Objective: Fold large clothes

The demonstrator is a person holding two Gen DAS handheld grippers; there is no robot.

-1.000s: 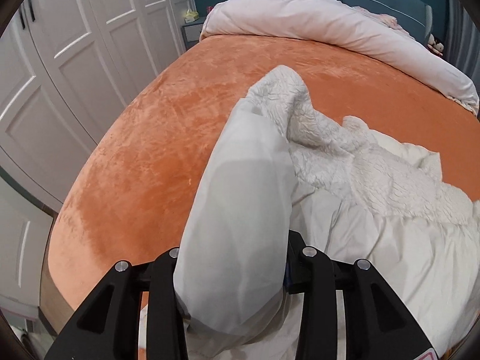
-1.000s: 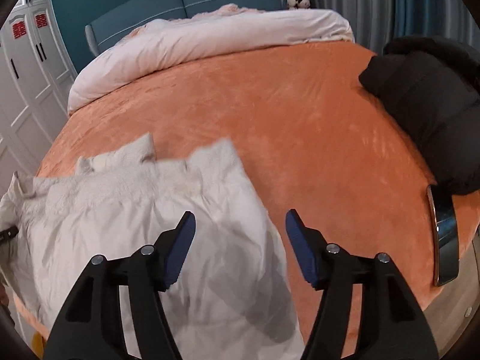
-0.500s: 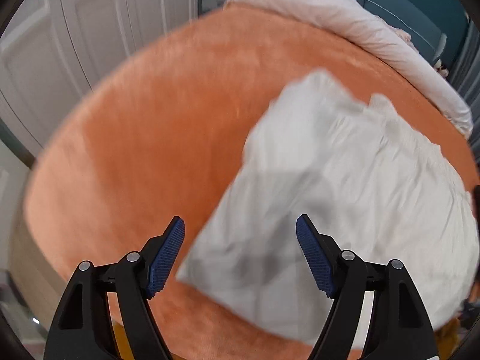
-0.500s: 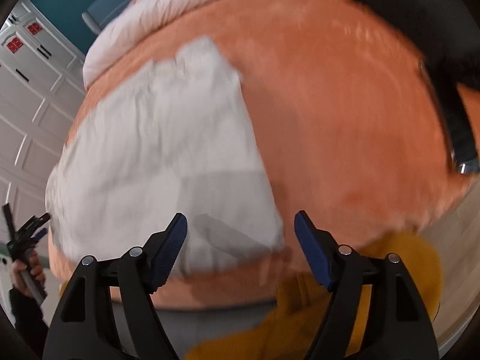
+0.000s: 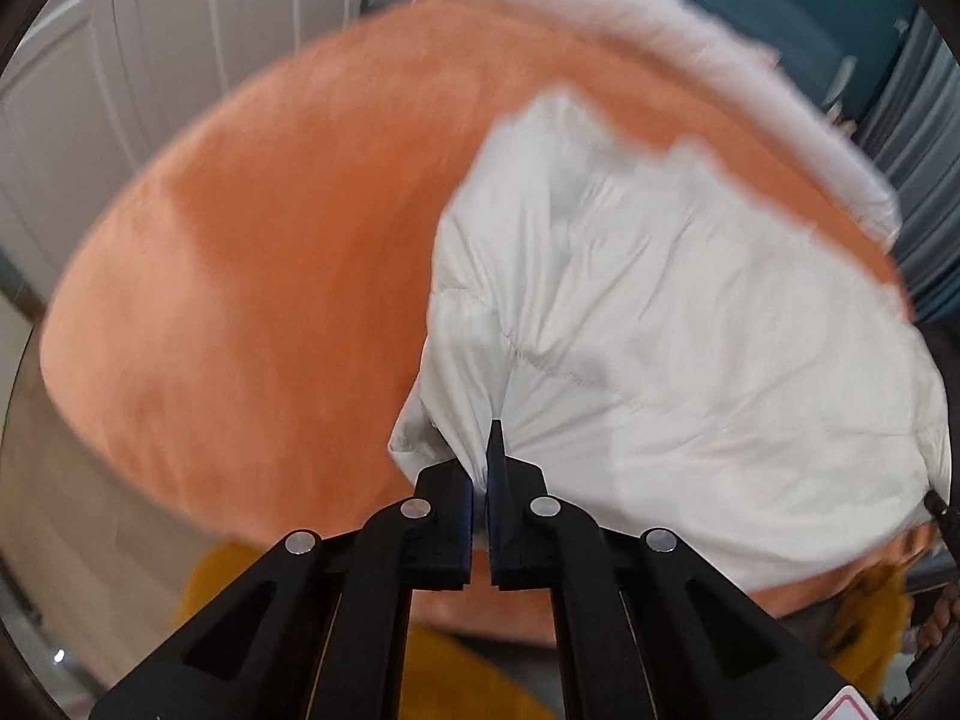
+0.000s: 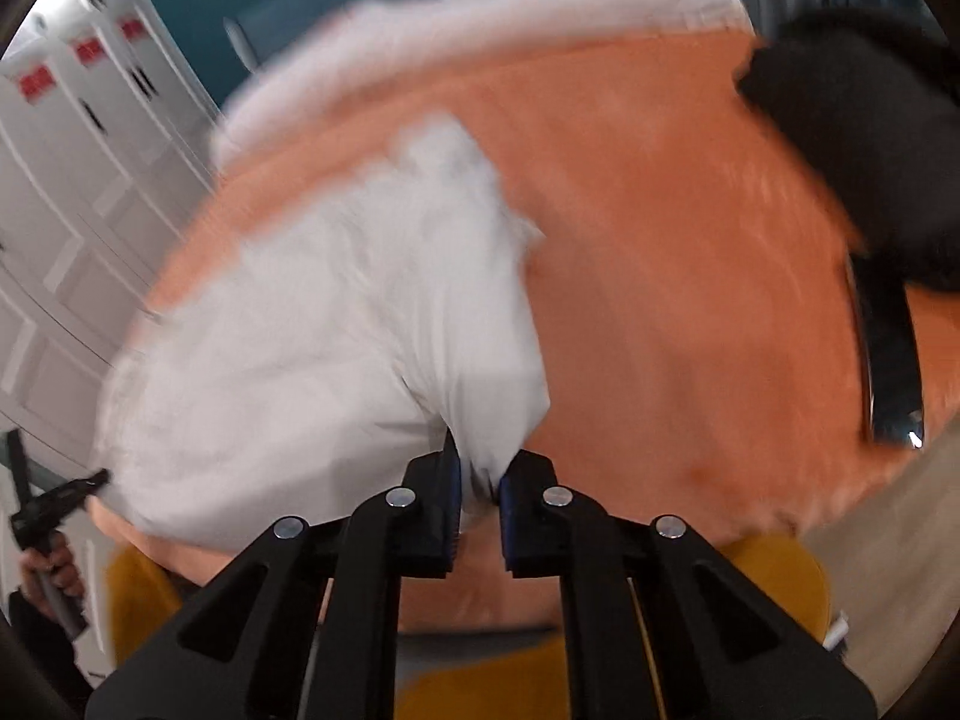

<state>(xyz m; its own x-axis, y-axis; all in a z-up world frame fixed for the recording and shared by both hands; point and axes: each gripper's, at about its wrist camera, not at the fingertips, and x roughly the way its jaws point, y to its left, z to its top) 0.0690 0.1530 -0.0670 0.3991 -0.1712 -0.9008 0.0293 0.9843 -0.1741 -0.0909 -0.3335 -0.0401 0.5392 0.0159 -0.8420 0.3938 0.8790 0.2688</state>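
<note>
Coat [image 5: 690,312]: white, padded; spread on orange bed [image 5: 252,276], near edge.
Left gripper [image 5: 480,480]: clenched on 1 near corner of coat.
Right gripper [image 6: 480,480]: clenched on other near corner.
Handling: likely light, soft, puffy, slippery shell; best pinched at hem corners.
Containers: none visible.
Black garment [image 6: 858,138]: far right, well apart.

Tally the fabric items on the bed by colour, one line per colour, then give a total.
White: 2, the white jacket pinched by the left gripper and the right gripper, and the rolled white duvet.
Orange: 1, the orange bedspread.
Black: 1, the black garment.
Total: 4.
</note>
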